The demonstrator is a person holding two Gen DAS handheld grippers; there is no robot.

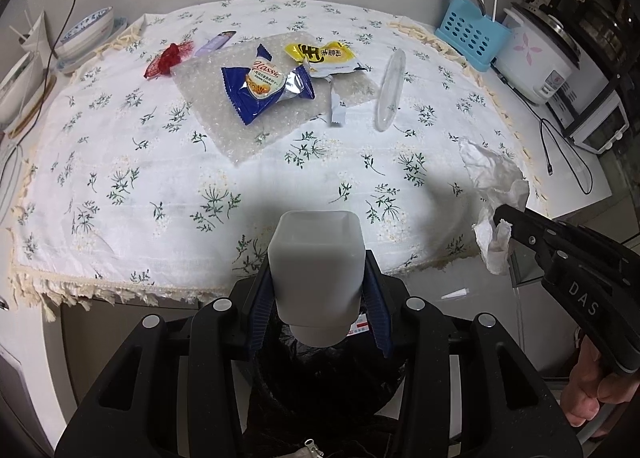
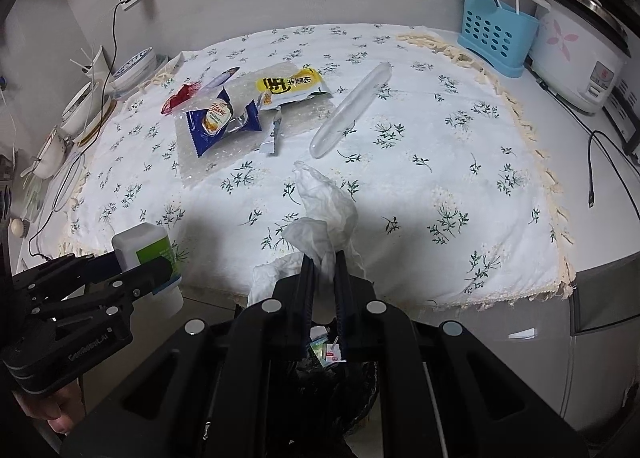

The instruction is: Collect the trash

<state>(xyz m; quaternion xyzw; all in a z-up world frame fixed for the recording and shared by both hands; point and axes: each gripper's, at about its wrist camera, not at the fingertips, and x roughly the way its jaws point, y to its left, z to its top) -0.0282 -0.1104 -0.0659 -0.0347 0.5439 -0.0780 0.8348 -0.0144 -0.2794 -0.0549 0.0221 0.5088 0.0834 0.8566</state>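
A white counter along a grey wall carries a floral cloth (image 1: 168,193), the landmark here. The left gripper (image 1: 318,294) clamps a white plastic bottle (image 1: 316,266) at the cloth's near edge, above a black-lined bin (image 2: 340,382); it looks rigid, light and smooth, best held mid-body. The right gripper (image 2: 324,278), pressed together, pinches a crumpled tissue (image 2: 324,213) at the same edge: limp, weightless, tearable. Wrappers (image 1: 268,83) lie far across the cloth.
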